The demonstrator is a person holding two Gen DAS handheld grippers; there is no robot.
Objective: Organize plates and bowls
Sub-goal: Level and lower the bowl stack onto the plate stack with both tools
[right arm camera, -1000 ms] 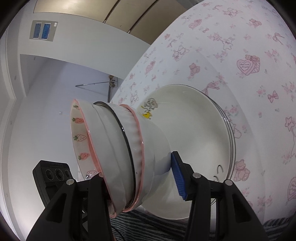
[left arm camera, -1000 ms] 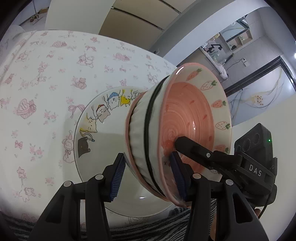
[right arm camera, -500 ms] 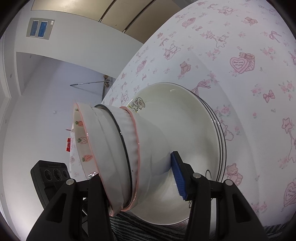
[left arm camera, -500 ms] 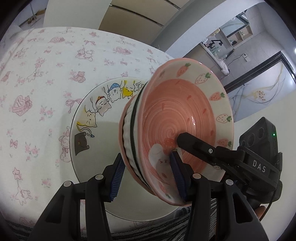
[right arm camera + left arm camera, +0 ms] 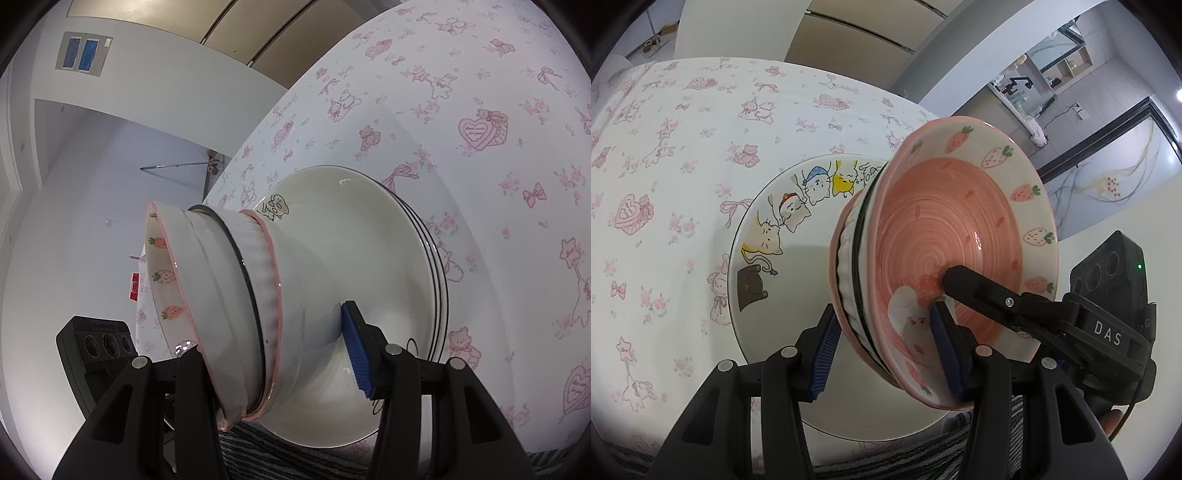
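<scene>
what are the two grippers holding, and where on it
Both hold the nested bowl stack: the left gripper by its near rim, the right gripper across rim and base.

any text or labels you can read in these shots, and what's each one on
"DAS": white letters on the black body of the right gripper, seen in the left wrist view.
Small black marks beside the cartoon cats on the plate: too small to read.
Script inside the pink hearts on the tablecloth: too blurred to read.
Red sign on the far wall: unreadable.
</scene>
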